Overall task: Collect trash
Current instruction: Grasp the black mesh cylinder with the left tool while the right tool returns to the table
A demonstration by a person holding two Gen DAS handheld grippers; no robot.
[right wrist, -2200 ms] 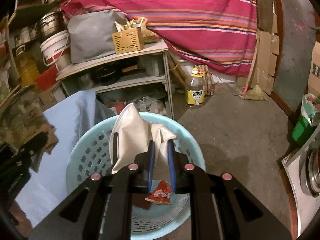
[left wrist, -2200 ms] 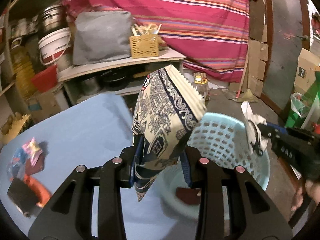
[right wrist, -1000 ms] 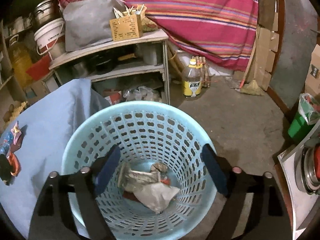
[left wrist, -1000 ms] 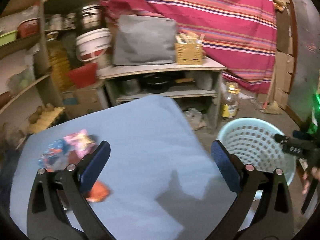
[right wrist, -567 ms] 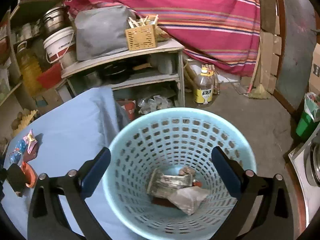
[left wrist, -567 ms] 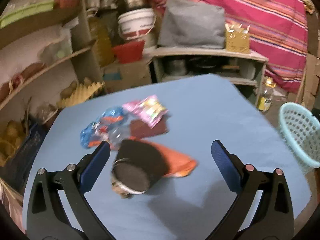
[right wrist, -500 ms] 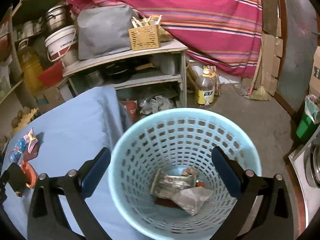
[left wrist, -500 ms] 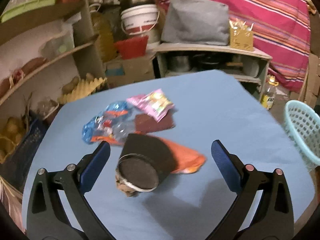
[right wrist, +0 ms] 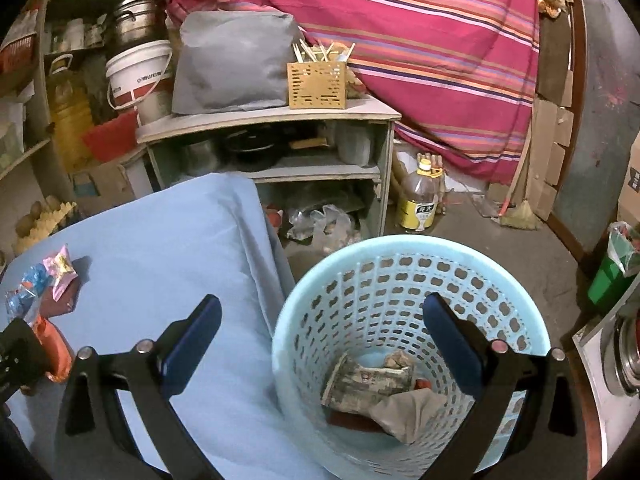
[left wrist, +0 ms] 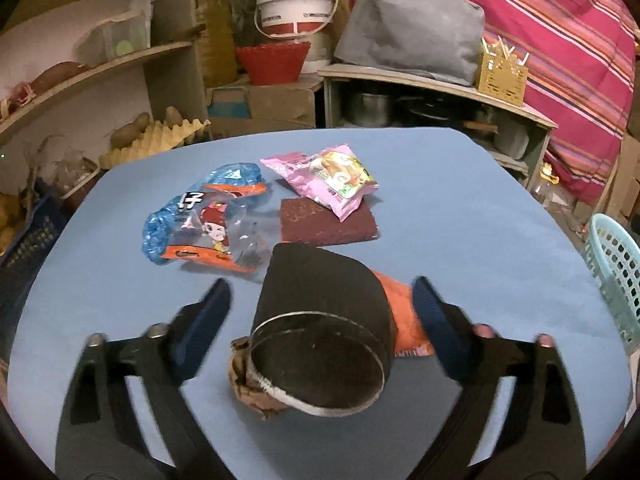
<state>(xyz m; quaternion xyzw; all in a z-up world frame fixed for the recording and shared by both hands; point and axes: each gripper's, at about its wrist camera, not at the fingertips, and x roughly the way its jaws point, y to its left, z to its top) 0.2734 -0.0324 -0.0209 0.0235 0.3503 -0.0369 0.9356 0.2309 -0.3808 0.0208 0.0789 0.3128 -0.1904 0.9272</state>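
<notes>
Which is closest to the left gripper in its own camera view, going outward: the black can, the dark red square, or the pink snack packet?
1. black can, lying on its side between the open fingers of the left gripper.
2. dark red square, flat on the table just beyond the can.
3. pink snack packet, farthest, overlapping the square's far edge.

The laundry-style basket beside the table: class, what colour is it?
Light blue basket, with a perforated wall; clearest in the right wrist view.
</notes>
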